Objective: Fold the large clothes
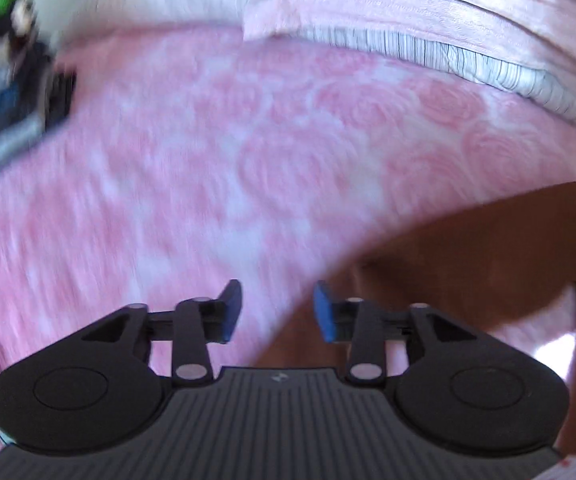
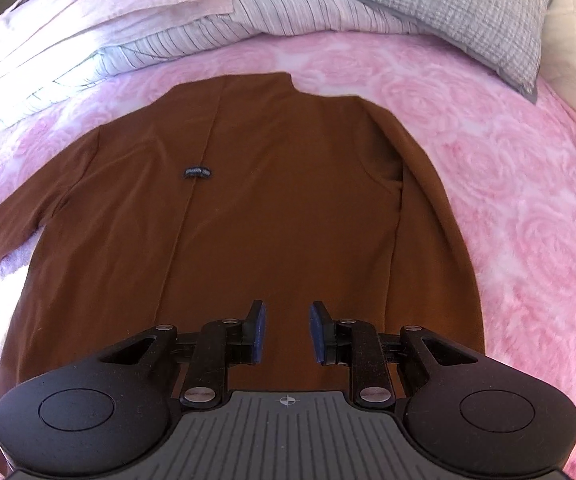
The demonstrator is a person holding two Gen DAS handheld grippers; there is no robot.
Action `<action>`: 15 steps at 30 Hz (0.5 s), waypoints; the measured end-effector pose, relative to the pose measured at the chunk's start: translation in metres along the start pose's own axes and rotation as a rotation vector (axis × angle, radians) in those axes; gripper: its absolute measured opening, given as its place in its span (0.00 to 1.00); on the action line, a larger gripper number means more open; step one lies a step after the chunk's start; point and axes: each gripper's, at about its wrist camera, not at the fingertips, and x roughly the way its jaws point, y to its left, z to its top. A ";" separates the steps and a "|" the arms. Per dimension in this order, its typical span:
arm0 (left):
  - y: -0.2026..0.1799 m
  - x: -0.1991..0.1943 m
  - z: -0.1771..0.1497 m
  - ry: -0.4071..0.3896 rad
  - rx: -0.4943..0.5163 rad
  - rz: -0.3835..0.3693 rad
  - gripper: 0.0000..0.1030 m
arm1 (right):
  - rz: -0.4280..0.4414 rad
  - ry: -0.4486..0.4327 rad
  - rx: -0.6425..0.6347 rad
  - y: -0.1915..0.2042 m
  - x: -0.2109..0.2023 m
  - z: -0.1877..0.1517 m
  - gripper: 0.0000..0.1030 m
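Observation:
A large brown garment [image 2: 272,208] lies flat on the pink rose-patterned bedspread [image 2: 507,168], with a small dark label [image 2: 196,172] near its middle seam. Its left sleeve stretches out to the left; the right sleeve lies folded in along the body. My right gripper [image 2: 286,332] hovers over the garment's lower middle, open, with nothing between its blue pads. In the blurred left wrist view, my left gripper [image 1: 278,312] is open above the bedspread [image 1: 208,168], beside a brown edge of the garment [image 1: 467,248] at the lower right.
Folded pink and striped bedding [image 2: 136,28] and a grey checked pillow [image 2: 459,8] lie along the far side of the bed. In the left wrist view, striped bedding [image 1: 447,52] runs along the top and a blurred stack of dark, blue and green items [image 1: 4,92] sits at the left.

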 end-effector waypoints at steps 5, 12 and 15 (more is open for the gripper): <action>0.037 -0.016 -0.064 0.082 -0.288 -0.021 0.47 | 0.002 0.020 -0.002 0.001 0.004 0.001 0.20; 0.060 0.009 -0.072 0.085 -0.500 -0.007 0.39 | -0.007 0.043 -0.023 0.006 0.016 0.001 0.20; 0.057 0.026 -0.051 0.075 -0.423 0.034 0.03 | -0.006 0.047 -0.025 0.009 0.017 0.001 0.20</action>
